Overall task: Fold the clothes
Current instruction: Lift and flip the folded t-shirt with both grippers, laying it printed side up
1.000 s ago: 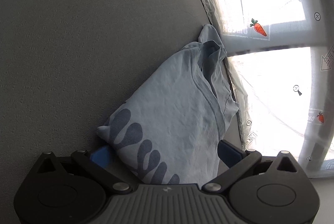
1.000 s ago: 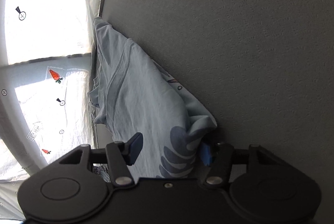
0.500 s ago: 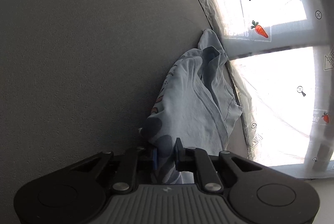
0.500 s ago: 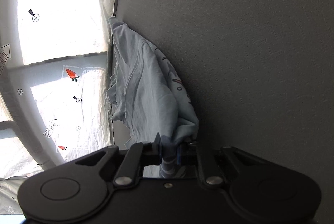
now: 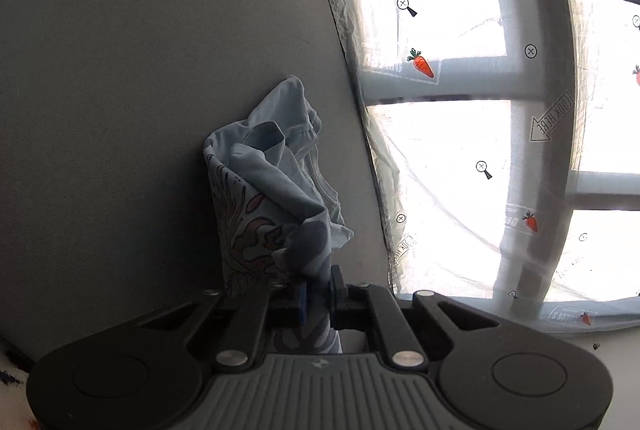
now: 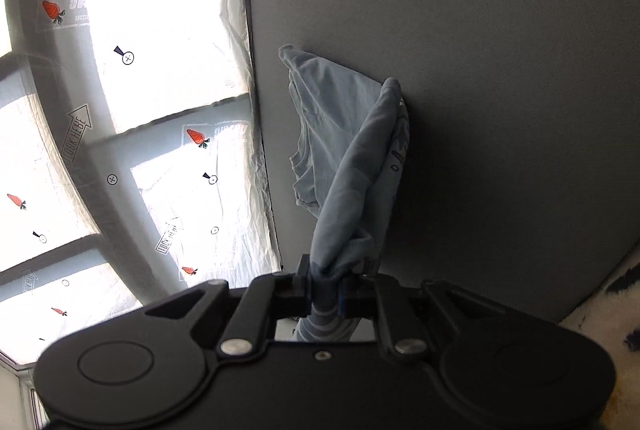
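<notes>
Left gripper (image 5: 318, 294) and right gripper (image 6: 325, 293) are each clamped on a bunched bit of the light-blue printed T-shirt (image 5: 276, 189), which hangs from the 2 grips with its far end resting on the grey table (image 5: 140, 69) near the edge by the plastic-covered window (image 5: 460, 149). Judged thin, soft and light: it will sag and crumple, not slip much, so hold at hem corners or shoulders, not mid-panel. Long axis runs away from both cameras, far end toward the table edge; which end is the collar I cannot tell.
</notes>
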{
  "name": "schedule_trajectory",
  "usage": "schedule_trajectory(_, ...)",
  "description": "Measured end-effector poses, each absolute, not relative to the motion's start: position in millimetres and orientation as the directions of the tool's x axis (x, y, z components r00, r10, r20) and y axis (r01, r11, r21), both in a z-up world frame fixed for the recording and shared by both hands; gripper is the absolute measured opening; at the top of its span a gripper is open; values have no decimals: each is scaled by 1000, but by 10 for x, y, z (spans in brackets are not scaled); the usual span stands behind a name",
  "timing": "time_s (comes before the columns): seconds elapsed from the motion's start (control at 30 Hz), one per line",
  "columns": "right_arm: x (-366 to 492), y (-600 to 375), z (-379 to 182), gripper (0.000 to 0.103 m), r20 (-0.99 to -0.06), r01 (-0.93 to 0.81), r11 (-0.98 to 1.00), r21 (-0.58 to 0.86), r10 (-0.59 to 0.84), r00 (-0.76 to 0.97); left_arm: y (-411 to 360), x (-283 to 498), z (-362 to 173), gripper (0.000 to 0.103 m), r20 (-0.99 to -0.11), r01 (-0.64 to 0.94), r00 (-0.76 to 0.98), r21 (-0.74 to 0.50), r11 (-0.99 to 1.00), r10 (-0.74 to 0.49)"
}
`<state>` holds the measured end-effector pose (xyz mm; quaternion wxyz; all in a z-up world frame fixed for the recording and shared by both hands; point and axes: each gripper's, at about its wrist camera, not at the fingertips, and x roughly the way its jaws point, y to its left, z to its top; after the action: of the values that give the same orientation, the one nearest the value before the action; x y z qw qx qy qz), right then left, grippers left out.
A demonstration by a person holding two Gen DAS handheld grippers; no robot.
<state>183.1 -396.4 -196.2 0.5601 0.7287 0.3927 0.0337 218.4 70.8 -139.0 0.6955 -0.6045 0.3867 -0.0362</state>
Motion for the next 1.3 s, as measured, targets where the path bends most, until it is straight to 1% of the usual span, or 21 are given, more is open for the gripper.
schedule_trajectory(0.07, 1867, -3932, -2053, 12, -381, 559, -119, 821, 614, 691, 735, 2168, -1445, 10, -515, -454, 688, -855, 250, -512)
schedule_trajectory(0.2, 2119, -3875, -1907, 12, -359, 516, -84, 852, 624, 694, 761, 2217, -1397, 10, -526, -462, 700, -849, 256, -482)
schedule_trajectory(0.33, 2460, -3860, -1916, 12, -343, 527, -116, 842, 639, 688, 810, 2397, -1461, 10, -509, -492, 716, -853, 171, -478)
schedule_trajectory(0.43, 2739, -3867, -1930, 12, -339, 546, -149, 824, 642, 687, 815, 2591, -1474, 10, -506, -498, 720, -853, 154, -475)
schedule_trajectory(0.7, 3515, -3952, -2045, 13, -359, 582, -194, 790, 623, 695, 691, 3558, -1550, 11, -489, -484, 736, -864, 141, -469)
schedule_trajectory(0.8, 3896, -3986, -2133, 13, -369, 590, -196, 784, 617, 695, 657, 3955, -1621, 11, -492, -484, 735, -863, 146, -467)
schedule_trajectory(0.9, 4306, -4012, -2250, 13, -375, 592, -188, 783, 616, 692, 625, 4403, -1714, 11, -518, -489, 724, -851, 190, -455)
schedule_trajectory(0.93, 4441, -4022, -2294, 18, -378, 593, -179, 785, 619, 689, 617, 4556, -1751, 16, -535, -490, 716, -843, 223, -449)
schedule_trajectory(0.97, 4596, -4035, -2346, 24, -386, 595, -165, 786, 621, 682, 607, 4677, -1781, 20, -554, -492, 705, -832, 256, -442)
schedule_trajectory(1.0, 4708, -4048, -2385, 27, -392, 594, -153, 790, 619, 680, 596, 4817, -1814, 31, -571, -481, 698, -821, 307, -433)
schedule_trajectory(1.03, 4820, -4064, -2420, 27, -396, 590, -141, 795, 616, 681, 584, 4957, -1834, 41, -579, -451, 703, -812, 371, -414)
schedule_trajectory(1.1, 5024, -4113, -2455, 31, -390, 557, -117, 822, 597, 701, 564, 5179, -1787, 52, -599, -395, 708, -775, 493, -375)
schedule_trajectory(1.13, 5081, -4135, -2442, 37, -400, 548, -90, 832, 589, 703, 554, 5273, -1742, 56, -614, -368, 704, -746, 555, -358)
schedule_trajectory(1.17, 5139, -4161, -2401, 40, -421, 533, -33, 845, 574, 702, 538, 5337, -1714, 58, -630, -339, 696, -711, 616, -344)
schedule_trajectory(1.2, 5191, -4184, -2356, 42, -442, 517, 29, 856, 560, 701, 521, 5400, -1687, 62, -646, -309, 689, -673, 673, -330)
schedule_trajectory(1.23, 5224, -4190, -2292, 46, -474, 497, 117, 860, 546, 691, 497, 5440, -1673, 68, -665, -276, 675, -630, 726, -320)
schedule_trajectory(1.27, 5245, -4172, -2211, 52, -523, 471, 242, 848, 521, 674, 476, 5466, -1668, 72, -685, -253, 658, -593, 765, -313)
schedule_trajectory(1.3, 5247, -4133, -2145, 54, -569, 448, 351, 822, 495, 657, 441, 5490, -1686, 77, -719, -221, 625, -537, 814, -305)
